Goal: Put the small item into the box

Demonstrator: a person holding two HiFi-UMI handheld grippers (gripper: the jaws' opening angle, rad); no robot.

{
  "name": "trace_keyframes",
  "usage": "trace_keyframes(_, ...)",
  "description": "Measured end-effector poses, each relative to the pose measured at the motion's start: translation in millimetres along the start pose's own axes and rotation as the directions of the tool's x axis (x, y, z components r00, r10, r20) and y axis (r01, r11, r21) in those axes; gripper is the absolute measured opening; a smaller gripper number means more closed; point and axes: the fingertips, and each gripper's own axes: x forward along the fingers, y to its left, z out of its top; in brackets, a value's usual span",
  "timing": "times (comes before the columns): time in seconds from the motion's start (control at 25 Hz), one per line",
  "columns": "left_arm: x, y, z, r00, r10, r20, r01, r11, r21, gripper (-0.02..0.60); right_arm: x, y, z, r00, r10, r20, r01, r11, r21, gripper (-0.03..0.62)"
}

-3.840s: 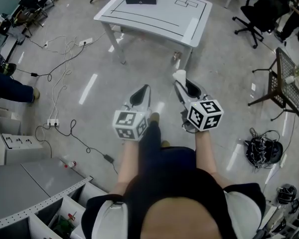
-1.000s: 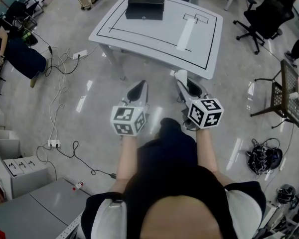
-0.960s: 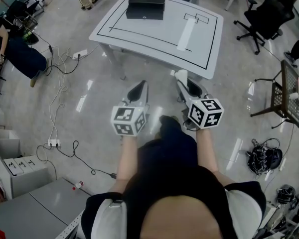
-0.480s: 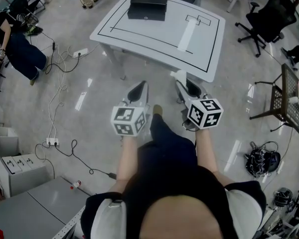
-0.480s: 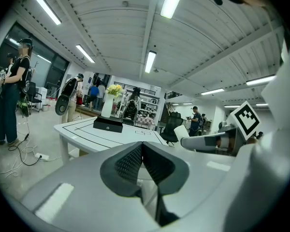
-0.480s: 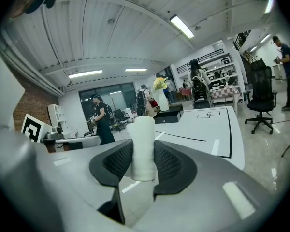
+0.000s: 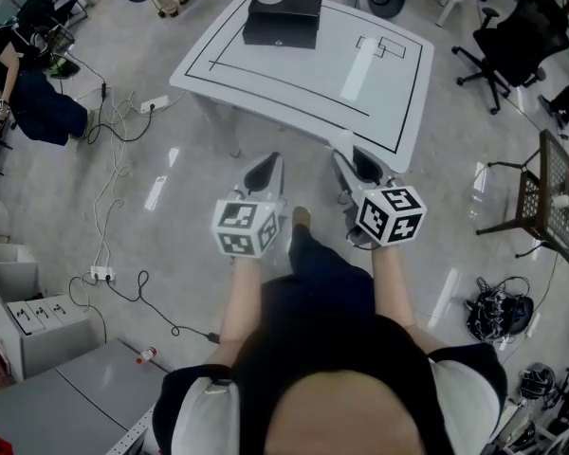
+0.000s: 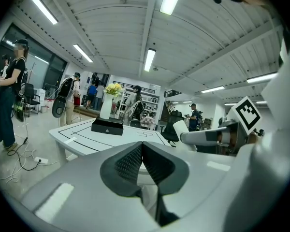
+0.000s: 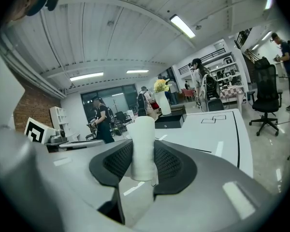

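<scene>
A black box (image 7: 283,19) stands at the far edge of a white table (image 7: 389,112) with black lines, ahead of me. My right gripper (image 7: 344,147) is shut on a small white cylinder (image 9: 143,146), which stands upright between the pads and pokes above them. It hovers over the floor just short of the table's near edge. My left gripper (image 7: 270,165) is beside it to the left, shut with nothing between its pads (image 8: 130,161). The box (image 8: 107,125) also shows in the left gripper view, with a white vase (image 8: 105,109) of flowers behind it.
Black office chairs (image 7: 512,41) and a dark mesh side table (image 7: 550,192) stand to the right. Cables and a power strip (image 7: 114,112) lie on the floor to the left, near a seated person (image 7: 28,93). Grey cabinets (image 7: 47,415) are behind me on the left.
The table has come closer and lower in the head view as the person walks toward it. Both grippers keep their pose, the right one still holding the white cylinder.
</scene>
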Motion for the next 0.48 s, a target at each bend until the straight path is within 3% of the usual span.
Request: trace_keyframes(0.48,43.2,25.6,11.6,1.0,-0.006,-0.014,0.006,1.0,0.003,0.008,33.6,-26.0,18.2,1.0,-0.024,0.008,0.024,1.0,0.016,0.137)
